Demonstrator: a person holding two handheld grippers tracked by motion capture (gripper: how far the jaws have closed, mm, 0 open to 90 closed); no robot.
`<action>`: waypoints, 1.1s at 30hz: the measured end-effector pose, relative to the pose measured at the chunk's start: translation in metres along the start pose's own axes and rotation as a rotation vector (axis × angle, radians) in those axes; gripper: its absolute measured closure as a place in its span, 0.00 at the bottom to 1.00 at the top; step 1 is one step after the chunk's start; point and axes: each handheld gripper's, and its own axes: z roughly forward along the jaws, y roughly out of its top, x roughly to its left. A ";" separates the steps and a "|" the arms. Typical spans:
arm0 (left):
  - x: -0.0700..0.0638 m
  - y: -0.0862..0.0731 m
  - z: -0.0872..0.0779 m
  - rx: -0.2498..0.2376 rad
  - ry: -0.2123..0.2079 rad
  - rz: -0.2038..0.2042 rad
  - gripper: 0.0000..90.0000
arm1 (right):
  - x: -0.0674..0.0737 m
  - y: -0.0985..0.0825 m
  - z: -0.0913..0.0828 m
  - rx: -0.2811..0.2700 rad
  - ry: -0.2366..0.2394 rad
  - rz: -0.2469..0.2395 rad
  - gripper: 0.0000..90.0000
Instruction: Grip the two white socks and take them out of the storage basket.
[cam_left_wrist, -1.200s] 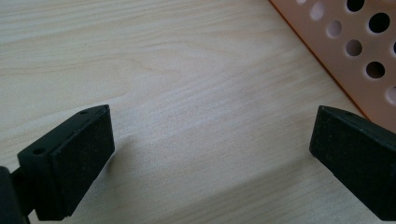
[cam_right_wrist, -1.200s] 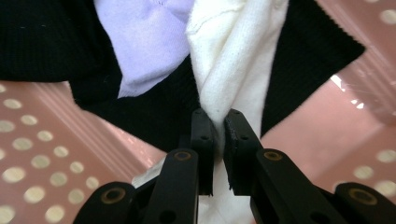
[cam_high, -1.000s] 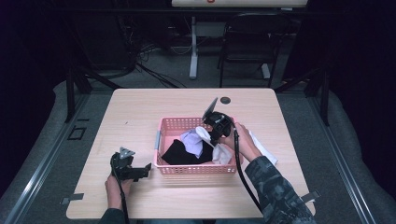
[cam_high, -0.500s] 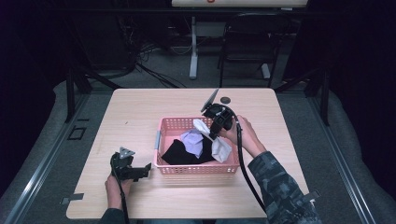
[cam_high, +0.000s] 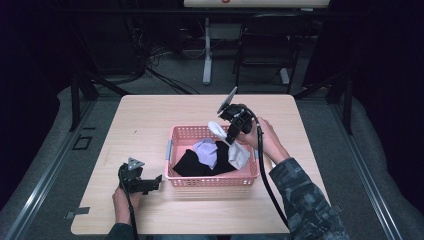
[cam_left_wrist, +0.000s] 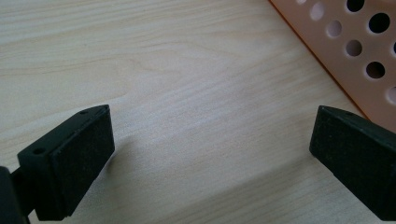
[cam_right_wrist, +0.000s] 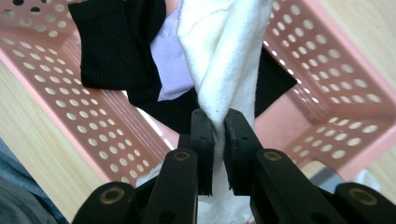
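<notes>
A pink perforated basket (cam_high: 215, 181) stands mid-table and holds a black garment (cam_high: 192, 162), a pale lilac cloth (cam_high: 205, 149) and a white cloth (cam_high: 234, 148). My right gripper (cam_high: 231, 134) hangs over the basket's far right part, shut on the white cloth (cam_right_wrist: 224, 60), which dangles from the jaws above the basket (cam_right_wrist: 327, 79). The black garment (cam_right_wrist: 116, 42) and lilac cloth (cam_right_wrist: 170, 60) lie below it. My left gripper (cam_high: 150, 184) rests low on the table just left of the basket, open, with bare wood between its fingers (cam_left_wrist: 70, 158) and the basket wall (cam_left_wrist: 355, 51) at the upper right.
The light wooden table (cam_high: 150, 120) has bare room at the left and back. More white cloth (cam_high: 272, 161) lies on the table behind the right hand. A dark chair (cam_high: 262, 45) and a table leg (cam_high: 206, 50) stand beyond the far edge.
My right gripper has risen and moved toward the far side, drawing the white cloth up out of the basket. The left gripper has stayed put.
</notes>
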 end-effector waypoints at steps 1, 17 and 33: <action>0.000 0.000 0.000 0.000 0.001 -0.004 0.00 | -0.001 0.000 -0.003 -0.005 -0.003 -0.004 0.92; 0.000 0.000 0.000 0.003 -0.001 -0.006 0.00 | -0.004 -0.006 -0.057 -0.074 -0.029 -0.001 0.92; 0.000 0.000 0.000 0.003 -0.002 0.002 0.00 | -0.028 -0.035 -0.077 -0.085 -0.056 0.063 0.92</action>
